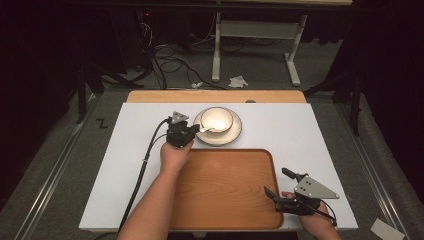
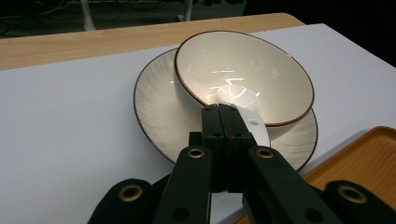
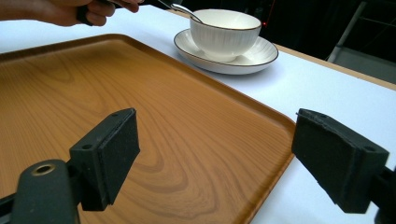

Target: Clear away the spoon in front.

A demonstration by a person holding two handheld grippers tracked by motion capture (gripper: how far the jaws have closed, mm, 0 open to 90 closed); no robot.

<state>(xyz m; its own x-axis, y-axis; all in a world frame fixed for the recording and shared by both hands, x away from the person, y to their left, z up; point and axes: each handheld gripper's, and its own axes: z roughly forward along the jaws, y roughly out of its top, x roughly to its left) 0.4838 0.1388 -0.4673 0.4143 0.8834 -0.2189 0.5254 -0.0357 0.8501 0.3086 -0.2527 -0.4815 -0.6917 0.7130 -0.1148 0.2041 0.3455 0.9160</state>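
Left gripper (image 2: 227, 114) clamped on spoon (image 2: 247, 105) handle, spoon tip inside bowl (image 2: 243, 70) on saucer (image 2: 156, 100), just beyond tray (image 1: 225, 190). Right gripper (image 3: 215, 154) wide open, empty, over tray's right edge.
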